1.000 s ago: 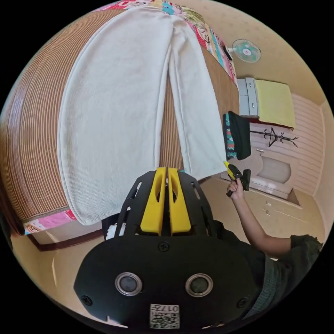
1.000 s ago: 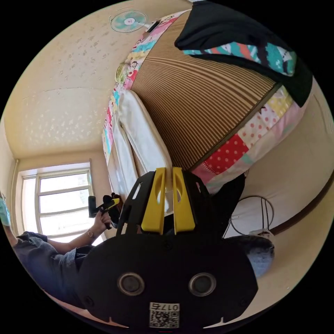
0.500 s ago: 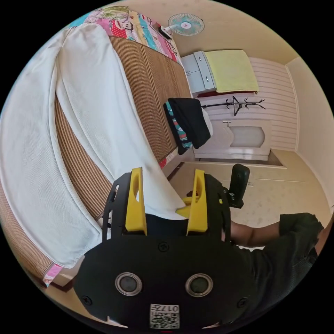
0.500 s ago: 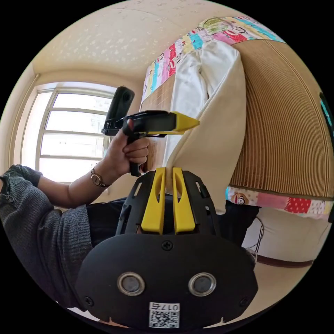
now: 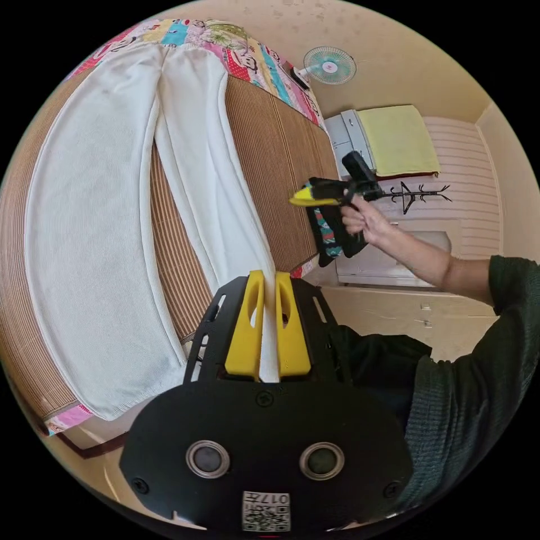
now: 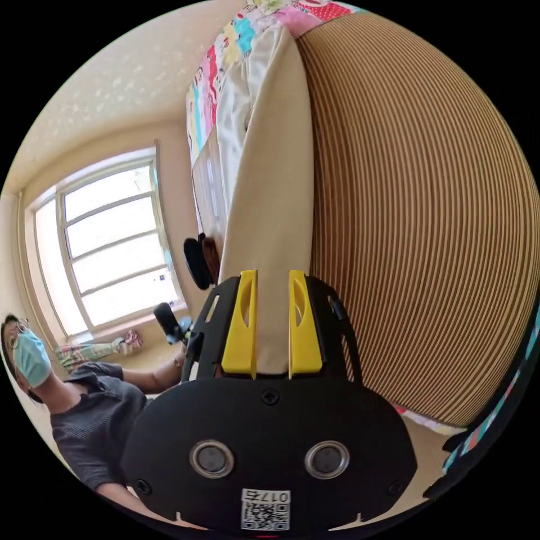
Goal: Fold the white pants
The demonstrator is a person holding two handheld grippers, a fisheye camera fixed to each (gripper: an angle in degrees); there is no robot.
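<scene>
The white pants (image 5: 90, 225) lie spread on a bamboo mat (image 5: 264, 169), both legs running toward me. My left gripper (image 5: 269, 278) is shut on the hem of the right-hand leg (image 5: 202, 185), and white cloth shows between its yellow jaws. A hand holds my right gripper (image 5: 298, 198) above the mat, to the right of that leg and apart from it. In the right gripper view the right gripper (image 6: 272, 275) stands slightly open, and the lifted leg (image 6: 270, 197) stretches away beyond it.
A black patterned garment (image 5: 329, 242) lies at the mat's near corner. A patchwork sheet (image 5: 242, 42) borders the mat's far end. A fan (image 5: 330, 65) and a cabinet under yellow cloth (image 5: 396, 138) stand by the wall. A person (image 6: 84, 416) stands before a window (image 6: 112, 253).
My left gripper, open half a second ago, has shut on the leg's hem. The right gripper has left the hem, risen over the mat, and its jaws have parted a little.
</scene>
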